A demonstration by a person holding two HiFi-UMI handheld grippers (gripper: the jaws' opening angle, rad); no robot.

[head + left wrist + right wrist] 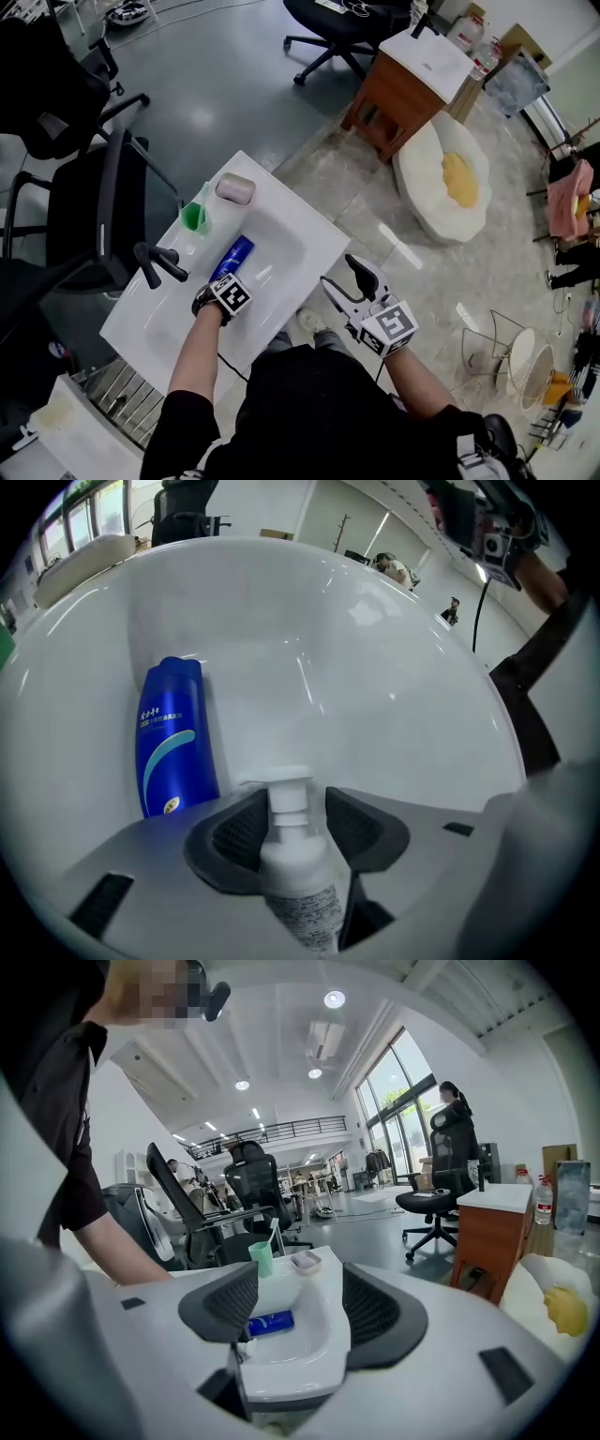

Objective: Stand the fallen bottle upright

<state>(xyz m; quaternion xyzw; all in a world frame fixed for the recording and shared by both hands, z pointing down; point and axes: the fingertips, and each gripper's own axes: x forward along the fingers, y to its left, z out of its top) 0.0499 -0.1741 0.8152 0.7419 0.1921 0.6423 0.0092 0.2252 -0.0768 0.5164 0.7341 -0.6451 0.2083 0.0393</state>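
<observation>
A white pump bottle (298, 878) lies in the white sink basin (394, 667) with its pump head pointing away from me. My left gripper (292, 822) points steeply down over it, jaws either side of the bottle's neck and shoulder; a thin gap shows at the right pad, so it is open. A blue bottle (173, 738) lies on its side just to the left, also seen in the head view (232, 258). In the head view the left gripper (223, 283) covers the white bottle. My right gripper (345, 281) hangs open and empty off the sink's right edge.
A green cup (194, 217) and a soap dish (235, 188) stand on the sink's far rim (309, 234). A black faucet (157, 264) sits at its left side. Office chairs (94, 187) stand to the left, a wooden cabinet (403, 94) and a white beanbag (441, 178) beyond.
</observation>
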